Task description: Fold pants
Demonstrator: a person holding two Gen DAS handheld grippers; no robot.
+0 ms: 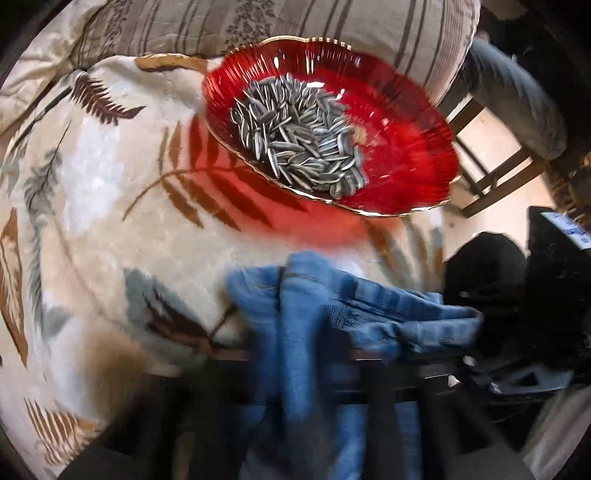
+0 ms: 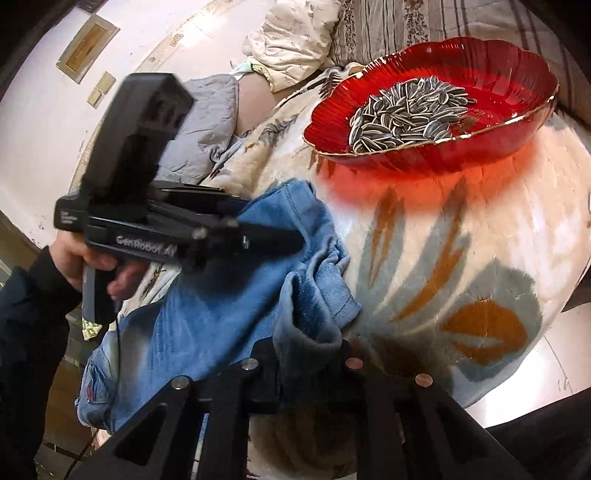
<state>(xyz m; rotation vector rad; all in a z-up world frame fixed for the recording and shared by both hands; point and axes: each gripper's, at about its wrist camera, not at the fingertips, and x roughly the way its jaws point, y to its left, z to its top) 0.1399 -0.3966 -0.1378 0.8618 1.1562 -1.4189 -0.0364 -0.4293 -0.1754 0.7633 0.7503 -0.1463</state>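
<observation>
Blue denim pants [image 2: 207,317] lie bunched on a leaf-print fleece blanket [image 2: 461,258]. My right gripper [image 2: 306,354] is low in the right wrist view, shut on a fold of the denim at the heap's near right corner. My left gripper [image 2: 291,240], held by a hand [image 2: 77,258] in a dark sleeve, pokes into the heap's upper edge from the left. In the blurred left wrist view the pants [image 1: 317,306] hang bunched over and between the left gripper's [image 1: 306,369] fingers, which look shut on the cloth.
A red glass bowl [image 2: 517,74] of striped sunflower seeds sits on the blanket [image 1: 110,184] just beyond the pants, with its rim [image 1: 417,173] close to the denim. A striped pillow [image 1: 332,22] lies behind it. Grey quilted fabric [image 2: 207,122] is bunched at the left.
</observation>
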